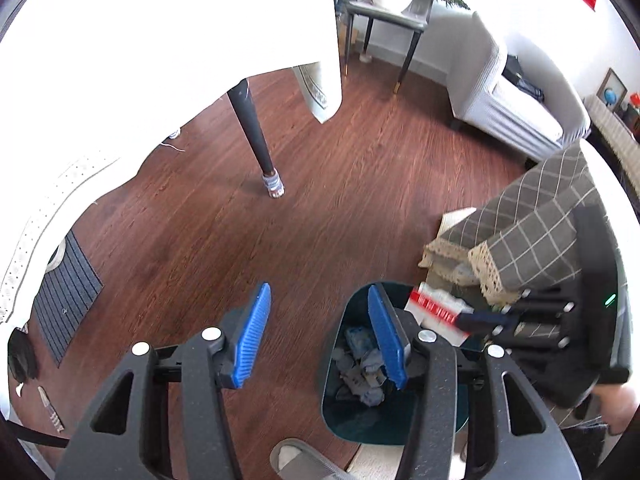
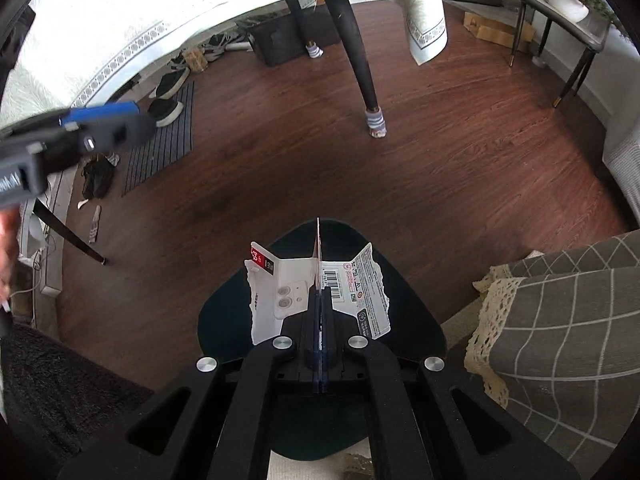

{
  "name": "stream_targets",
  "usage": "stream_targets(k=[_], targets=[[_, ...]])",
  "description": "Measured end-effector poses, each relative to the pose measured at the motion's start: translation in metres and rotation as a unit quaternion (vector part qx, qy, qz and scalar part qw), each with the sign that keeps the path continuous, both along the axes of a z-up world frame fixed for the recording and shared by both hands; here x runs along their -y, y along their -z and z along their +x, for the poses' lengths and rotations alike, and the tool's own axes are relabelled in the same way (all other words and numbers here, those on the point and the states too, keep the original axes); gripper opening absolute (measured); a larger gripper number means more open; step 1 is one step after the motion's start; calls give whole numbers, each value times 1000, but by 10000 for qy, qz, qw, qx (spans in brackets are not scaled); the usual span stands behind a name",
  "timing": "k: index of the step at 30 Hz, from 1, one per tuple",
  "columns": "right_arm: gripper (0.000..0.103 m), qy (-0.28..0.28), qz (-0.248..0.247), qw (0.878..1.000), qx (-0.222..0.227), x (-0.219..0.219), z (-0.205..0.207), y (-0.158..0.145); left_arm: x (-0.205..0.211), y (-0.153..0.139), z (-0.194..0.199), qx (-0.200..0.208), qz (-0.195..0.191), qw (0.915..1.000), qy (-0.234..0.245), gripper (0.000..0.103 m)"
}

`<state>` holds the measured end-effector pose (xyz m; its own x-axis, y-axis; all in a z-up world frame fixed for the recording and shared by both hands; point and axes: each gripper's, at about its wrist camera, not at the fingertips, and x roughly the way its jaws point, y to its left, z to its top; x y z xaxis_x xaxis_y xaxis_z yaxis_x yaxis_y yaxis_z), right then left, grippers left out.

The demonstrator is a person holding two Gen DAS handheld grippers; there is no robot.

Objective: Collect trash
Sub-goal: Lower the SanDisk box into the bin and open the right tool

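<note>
A dark teal trash bin point(image 1: 344, 420) stands on the wood floor, with crumpled grey wrappers point(image 1: 366, 376) inside. My left gripper point(image 1: 320, 312) is open and empty, its blue pads above the bin's left rim. My right gripper point(image 2: 319, 280) is shut on a torn white and red package point(image 2: 280, 288), holding it folded over the bin point(image 2: 224, 320). In the left wrist view the right gripper point(image 1: 480, 320) comes in from the right with the package point(image 1: 434, 306) by the bin's far rim. The left gripper point(image 2: 104, 116) shows at the upper left of the right wrist view.
A table with a white cloth point(image 1: 160, 40) and a dark leg point(image 1: 256, 136) stands ahead. A grey checked cloth point(image 1: 540, 236) hangs at right. A white armchair point(image 1: 508, 96), a side table with a plant point(image 1: 396, 8), a doormat point(image 2: 164, 140) and shoes point(image 2: 168, 96) lie around.
</note>
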<state>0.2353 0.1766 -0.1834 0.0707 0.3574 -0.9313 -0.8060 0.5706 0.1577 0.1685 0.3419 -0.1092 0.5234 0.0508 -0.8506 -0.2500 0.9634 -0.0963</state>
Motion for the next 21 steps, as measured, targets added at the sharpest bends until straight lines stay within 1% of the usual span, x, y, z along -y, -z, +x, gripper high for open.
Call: stream_targets(k=[3,6,8,11,14,18,19,20,21], targets=[[1,-134,-229,9996,-105,-2,-9,14,1,-9,-1,159,84,9998,-95,53],[1,-285,-450,9985,-146,-5,-19,24,3,-22,-2,401,140,9990,-116,48],[1,-386,-567,9975,-188,-9,-26,29,7,-33,-4,591,221,9980,-80,48],[1,-560,-787,9952,-168,-15,-36,39,18,-48,-7,829,519,9952,27,47],[1,-679,-967,9929,-141,-21,-43,46,23,-62,-11,1039,581,9928,110,44],[1,-703,-1075,9917,-104,-21,-47,52,28,-81,-17,1313,687,9889,69,43],[6,-710,-1111,9912,-148,-19,-47,53,29,-85,-19,1390,689,9879,66,43],[15,-728,-1169,9903,-183,-18,-48,54,30,-89,-21,1447,674,9872,71,43],[50,-736,-1222,9897,-120,-17,-49,53,31,-92,-23,1503,664,9864,73,43]])
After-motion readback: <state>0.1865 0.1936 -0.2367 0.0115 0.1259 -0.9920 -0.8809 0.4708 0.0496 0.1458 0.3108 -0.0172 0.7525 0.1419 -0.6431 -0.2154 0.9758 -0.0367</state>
